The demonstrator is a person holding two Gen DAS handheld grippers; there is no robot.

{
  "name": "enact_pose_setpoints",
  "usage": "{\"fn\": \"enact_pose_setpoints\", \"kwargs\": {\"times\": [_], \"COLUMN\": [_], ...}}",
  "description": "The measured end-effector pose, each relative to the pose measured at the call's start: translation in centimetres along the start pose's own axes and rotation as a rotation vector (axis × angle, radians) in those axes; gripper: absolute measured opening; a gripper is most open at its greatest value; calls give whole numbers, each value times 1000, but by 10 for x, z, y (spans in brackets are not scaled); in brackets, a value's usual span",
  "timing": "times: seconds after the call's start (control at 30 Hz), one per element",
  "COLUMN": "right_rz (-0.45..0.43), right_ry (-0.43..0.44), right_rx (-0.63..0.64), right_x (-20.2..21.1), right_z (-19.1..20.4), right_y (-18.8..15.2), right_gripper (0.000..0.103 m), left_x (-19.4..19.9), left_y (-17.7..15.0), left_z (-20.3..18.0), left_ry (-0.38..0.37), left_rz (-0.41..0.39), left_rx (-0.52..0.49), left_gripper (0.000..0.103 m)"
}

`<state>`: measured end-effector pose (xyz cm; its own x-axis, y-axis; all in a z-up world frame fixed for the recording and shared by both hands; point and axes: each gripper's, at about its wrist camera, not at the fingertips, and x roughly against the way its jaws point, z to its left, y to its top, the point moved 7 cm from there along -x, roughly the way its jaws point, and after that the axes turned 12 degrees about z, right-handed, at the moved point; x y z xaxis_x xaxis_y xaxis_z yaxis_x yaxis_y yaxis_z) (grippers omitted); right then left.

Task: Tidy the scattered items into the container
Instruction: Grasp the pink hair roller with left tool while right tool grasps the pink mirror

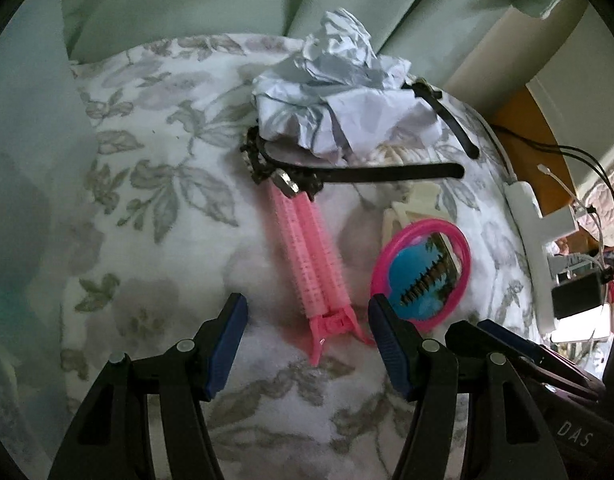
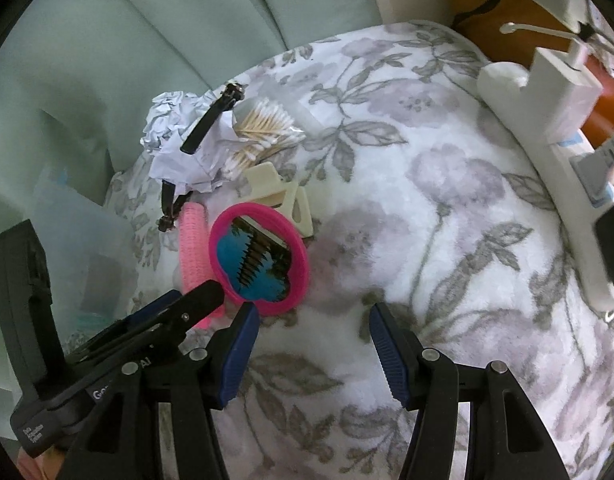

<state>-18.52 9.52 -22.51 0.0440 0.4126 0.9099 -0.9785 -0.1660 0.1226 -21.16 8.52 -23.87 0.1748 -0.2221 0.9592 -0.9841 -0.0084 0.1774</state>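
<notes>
A floral blanket (image 1: 155, 208) carries the scattered items. A pink roller hair clip (image 1: 313, 256) lies lengthwise, and its hinged end sits between the fingertips of my open left gripper (image 1: 309, 340), whose pads stay clear of it. To its right lies a pink-rimmed round mirror (image 1: 421, 272) with a comb reflected in it. Behind are a cream claw clip (image 1: 411, 204), a black headband (image 1: 387, 172) and crumpled paper (image 1: 339, 88). My right gripper (image 2: 313, 344) hovers open over bare blanket, just right of the mirror (image 2: 259, 260). Cotton swabs (image 2: 263, 128) lie beside the paper (image 2: 179, 140).
A translucent plastic box (image 2: 79, 240) stands off the blanket's left edge in the right wrist view. A white power strip (image 2: 567, 184) with plugs and cables runs along the right edge. Pale green cushions (image 1: 187, 0) rise behind. The left gripper's body (image 2: 147, 328) crowds my right gripper.
</notes>
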Motion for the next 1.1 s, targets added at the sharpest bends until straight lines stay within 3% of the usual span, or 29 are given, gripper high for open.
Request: {"fn": "enact_pose_setpoints", "kwargs": {"times": [0.57,0.73,0.93,1.1], "right_rz": [-19,-31,-31,-46], "right_ry": [46,76,129,147], "right_rx": [0,-8,1,4], "right_x": [-15,-13,-9,0], "right_z": [11,11,17,20], "right_y": [28,31,32,29], "right_gripper": [63,62,40,30], "left_x": [4,4,2,1], "left_y": [0,1,8,10], "left_z": [9,4,7,8], "left_ry": [-23,-48,-77,-93], "left_rz": [-12,-18,-22,-21], "left_rx": [6,-11,-4,4], "left_gripper": [63,54,45,42]}}
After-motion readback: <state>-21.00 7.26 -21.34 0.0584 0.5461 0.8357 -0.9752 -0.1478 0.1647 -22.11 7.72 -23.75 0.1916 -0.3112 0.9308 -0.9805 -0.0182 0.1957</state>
